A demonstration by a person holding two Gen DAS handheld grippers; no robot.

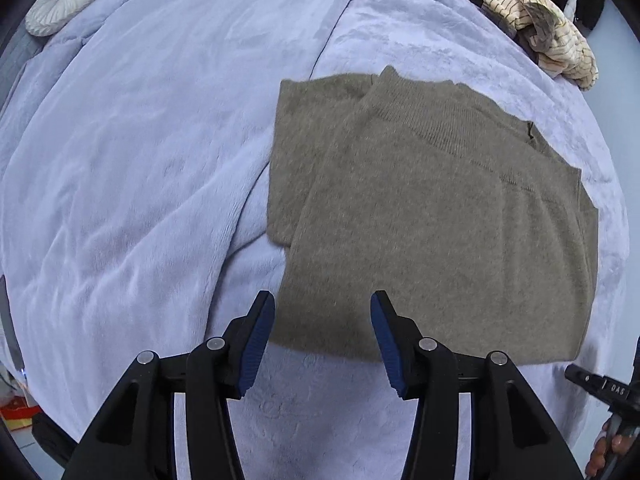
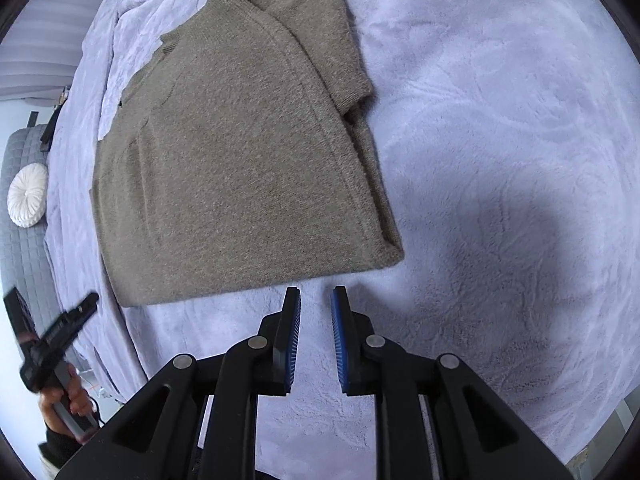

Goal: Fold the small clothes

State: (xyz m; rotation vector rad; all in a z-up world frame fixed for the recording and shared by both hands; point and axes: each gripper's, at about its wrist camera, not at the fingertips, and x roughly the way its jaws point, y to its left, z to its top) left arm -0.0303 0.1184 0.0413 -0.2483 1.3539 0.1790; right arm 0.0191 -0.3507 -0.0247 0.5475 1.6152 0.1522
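Lavender blanket (image 2: 500,120) lies bare around folded sweater's (image 2: 240,160) edges.

The olive-brown knit sweater (image 1: 432,216) lay flat on the lavender fleece blanket (image 1: 140,160), sleeves folded in, ribbed collar farthest away.

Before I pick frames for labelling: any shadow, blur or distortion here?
Left wrist view: fisheye bows the bed's blanket; sweater sharp, evenly lit. Right wrist view: a broad soft shadow lies on the blanket right of the sweater; the other tool at the left edge is motion-blurred.
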